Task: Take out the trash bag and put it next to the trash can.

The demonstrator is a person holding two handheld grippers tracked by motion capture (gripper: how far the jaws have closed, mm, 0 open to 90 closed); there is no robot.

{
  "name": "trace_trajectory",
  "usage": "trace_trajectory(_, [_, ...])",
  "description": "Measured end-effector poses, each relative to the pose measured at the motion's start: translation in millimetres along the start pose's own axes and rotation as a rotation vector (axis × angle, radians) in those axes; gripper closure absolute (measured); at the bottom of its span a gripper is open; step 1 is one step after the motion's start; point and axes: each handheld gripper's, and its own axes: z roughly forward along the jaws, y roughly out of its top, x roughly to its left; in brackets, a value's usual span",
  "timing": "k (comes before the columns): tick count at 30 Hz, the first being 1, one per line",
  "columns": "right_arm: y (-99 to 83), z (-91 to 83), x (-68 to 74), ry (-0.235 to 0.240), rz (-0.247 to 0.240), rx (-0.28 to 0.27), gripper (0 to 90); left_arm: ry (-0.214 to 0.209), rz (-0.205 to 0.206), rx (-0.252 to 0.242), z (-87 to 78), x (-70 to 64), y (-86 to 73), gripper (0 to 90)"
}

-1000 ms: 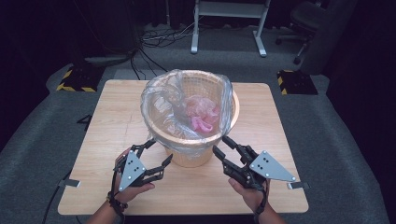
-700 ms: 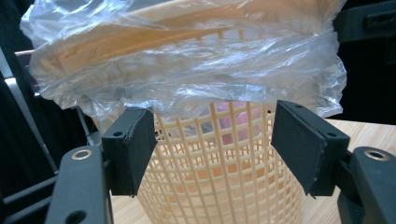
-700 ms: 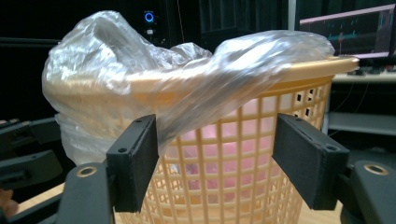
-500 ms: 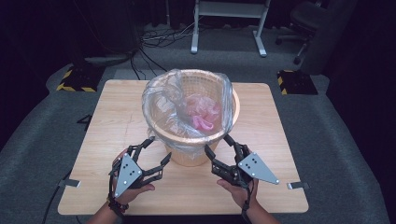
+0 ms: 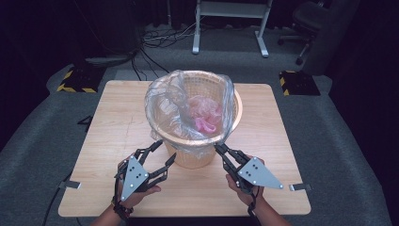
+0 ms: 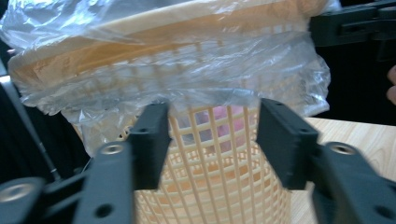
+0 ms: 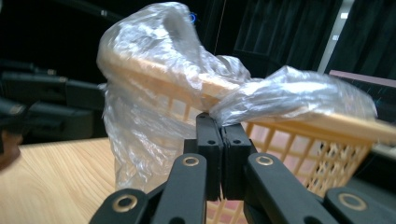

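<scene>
My right tongs (image 7: 222,140) are pinched on the clear plastic liner (image 5: 164,106) draping the beige lattice basket (image 5: 197,157); my left tongs (image 6: 212,135) gape, empty; the liner isn't yet lifted out.

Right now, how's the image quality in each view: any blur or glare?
High view: table evenly lit, surroundings dark. Left gripper view: near jaws blurred, basket sharp, soft sheen on the bag. Right gripper view: jaws fairly crisp, table soft, background black.
</scene>
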Motion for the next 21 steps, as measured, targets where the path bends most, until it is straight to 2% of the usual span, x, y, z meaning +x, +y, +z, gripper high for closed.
trace_trajectory(2, [2.1, 0.2, 4.9, 0.023, -0.053, 0.006, 88.9, 0.012, 0.015, 0.012, 0.9, -3.1, 1.7, 52.8])
trace_trajectory(3, [3.3, 0.7, 7.6, 0.03, -0.09, 0.017, 88.9, 0.002, 0.016, 0.011, 0.8, -5.5, 2.5, 54.8])
trace_trajectory(5, [4.8, 1.6, 12.5, 0.048, -0.144, 0.025, 88.9, -0.011, 0.018, 0.012, 0.7, -8.8, 4.2, 52.4])
trace_trajectory(7, [5.9, 2.6, 16.0, 0.077, -0.179, 0.031, 88.9, -0.045, 0.014, 0.008, 0.2, -12.5, 7.0, 52.6])
trace_trajectory(10, [6.6, 5.7, 19.4, 0.102, -0.22, 0.041, 88.9, -0.074, 0.032, 0.001, -0.9, -20.5, 11.9, 52.6])
trace_trajectory(11, [6.7, 6.5, 20.1, 0.103, -0.232, 0.043, 88.9, -0.084, 0.036, 0.001, -1.4, -23.2, 13.7, 50.9])
trace_trajectory(13, [6.7, 7.6, 21.6, 0.107, -0.265, 0.042, 87.7, -0.097, 0.011, -0.002, -1.5, -25.6, 16.5, 44.5])
trace_trajectory(14, [6.5, 7.9, 21.4, 0.116, -0.27, 0.04, 83.3, -0.109, -0.008, -0.001, -1.7, -26.1, 17.8, 43.5])
trace_trajectory(16, [4.9, 8.6, 22.6, 0.143, -0.292, 0.053, 76.6, -0.113, -0.013, 0.011, -0.7, -27.8, 20.3, 41.8])
trace_trajectory(17, [4.3, 8.9, 23.6, 0.147, -0.308, 0.055, 74.3, -0.105, -0.003, 0.02, -0.3, -29.1, 21.0, 41.0])
trace_trajectory(21, [2.8, 8.8, 25.0, 0.227, -0.309, 0.083, 52.9, -0.097, 0.032, 0.024, -2.2, -34.2, 21.5, 36.1])
